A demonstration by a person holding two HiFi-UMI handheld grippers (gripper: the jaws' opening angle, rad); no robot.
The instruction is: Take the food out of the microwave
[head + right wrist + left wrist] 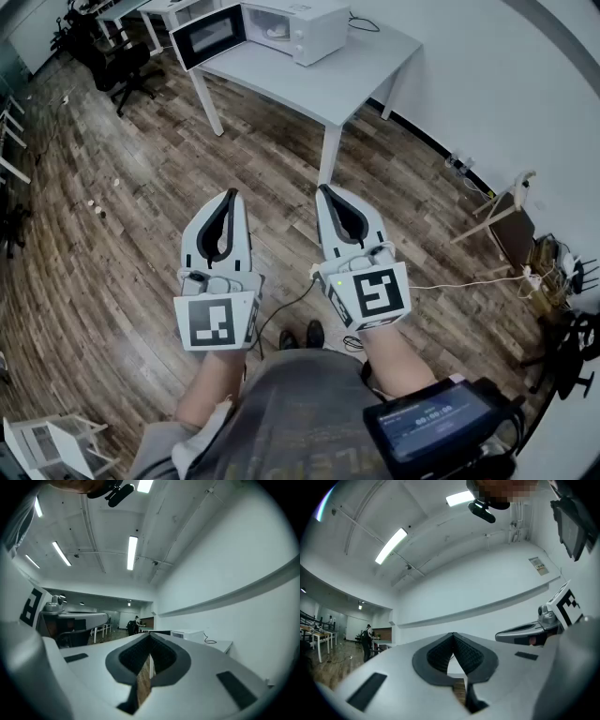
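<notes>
I'm holding both tongs out over the wood floor, well apart from the table. The left gripper is showing its jaws closed tip to tip with nothing between them, and the right gripper is doing the same. The microwave is sitting on that white table with its door hanging open. Something pale inside is likely the food, though I'm not making it out clearly.

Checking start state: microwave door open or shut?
Open. The microwave has its door swung out sideways, leaving the cavity exposed.
</notes>
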